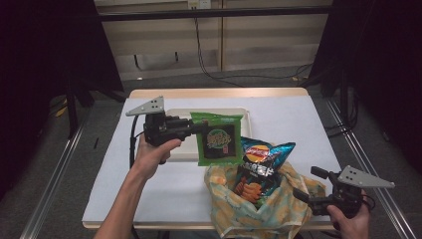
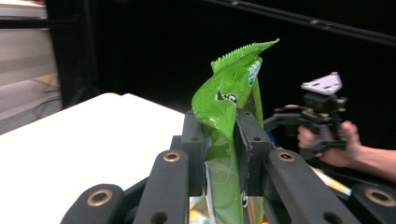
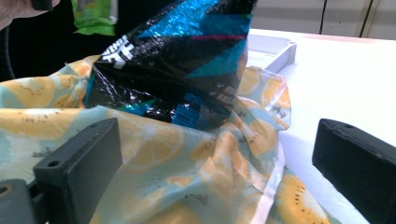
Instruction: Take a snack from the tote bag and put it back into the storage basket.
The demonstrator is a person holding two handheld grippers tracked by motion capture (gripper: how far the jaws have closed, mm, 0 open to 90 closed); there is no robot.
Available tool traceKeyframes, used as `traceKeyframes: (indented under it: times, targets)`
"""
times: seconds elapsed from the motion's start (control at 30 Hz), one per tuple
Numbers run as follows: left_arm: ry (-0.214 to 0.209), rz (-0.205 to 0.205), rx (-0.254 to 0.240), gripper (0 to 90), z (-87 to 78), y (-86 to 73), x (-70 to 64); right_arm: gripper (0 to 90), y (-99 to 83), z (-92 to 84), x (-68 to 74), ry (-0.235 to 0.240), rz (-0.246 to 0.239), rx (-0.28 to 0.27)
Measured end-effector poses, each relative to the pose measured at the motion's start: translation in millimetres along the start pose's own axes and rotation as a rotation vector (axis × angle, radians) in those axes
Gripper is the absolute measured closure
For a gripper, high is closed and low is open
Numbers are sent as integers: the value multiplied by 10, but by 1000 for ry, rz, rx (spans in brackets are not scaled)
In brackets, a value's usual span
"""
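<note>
A green snack bag (image 1: 219,139) hangs above the table, and my left gripper (image 1: 199,128) is shut on its left edge. In the left gripper view the jaws (image 2: 220,135) pinch the green bag (image 2: 229,100), which stands up between them. A blue and black chips bag (image 1: 256,169) sticks upright out of a cloth bag printed with orange slices (image 1: 249,209). My right gripper (image 1: 307,182) stands open at the cloth bag's right edge. In the right gripper view the cloth bag (image 3: 187,177) lies between and beyond the spread jaws (image 3: 219,158), with the chips bag (image 3: 177,60) behind it.
A shallow white tray (image 1: 179,149) lies on the white table (image 1: 149,184) behind the green bag. Dark curtains flank the table on both sides. A metal rail runs along the floor on each side.
</note>
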State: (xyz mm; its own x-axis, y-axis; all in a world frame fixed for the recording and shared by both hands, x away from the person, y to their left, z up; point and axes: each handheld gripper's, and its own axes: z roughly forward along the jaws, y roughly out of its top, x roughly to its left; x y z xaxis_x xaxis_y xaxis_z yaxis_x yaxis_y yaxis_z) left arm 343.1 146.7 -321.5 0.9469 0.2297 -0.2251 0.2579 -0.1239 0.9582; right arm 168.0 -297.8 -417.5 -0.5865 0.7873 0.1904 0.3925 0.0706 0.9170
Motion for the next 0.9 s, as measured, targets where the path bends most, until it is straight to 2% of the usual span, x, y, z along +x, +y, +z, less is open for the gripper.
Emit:
traceKeyframes:
  times: [0.03,0.1,0.17,0.23,0.33,0.37,0.4,0.53,0.6,0.8,0.9]
  targets:
    - [0,0,0,761,0,0,0,6,-1,5,4,2,8,2]
    - [20,-8,-13,761,-54,-3,60,5,-7,-7,7,8,-3,-1]
    - [48,-10,-4,760,-91,-4,106,5,-6,-21,12,21,-4,-7]
    - [42,-10,-10,760,-98,-12,138,8,-6,-25,16,20,-1,-8]
    - [98,-7,5,759,-135,-38,233,11,-21,-18,44,27,-27,-6]
    - [98,-7,5,760,-135,-38,233,12,-25,-19,53,26,-31,-8]
    - [117,-11,2,760,-161,-50,278,13,-25,-19,60,25,-30,-14]
    - [136,-18,-5,759,-193,-79,343,23,-35,-12,45,25,-28,-19]
    - [126,-26,-16,759,-213,-99,382,24,-44,-9,36,28,-29,-24]
    - [158,-36,24,759,-247,-179,539,27,-44,4,15,24,-16,-42]
    - [177,-50,23,759,-274,-224,614,24,-49,12,15,35,-19,-33]
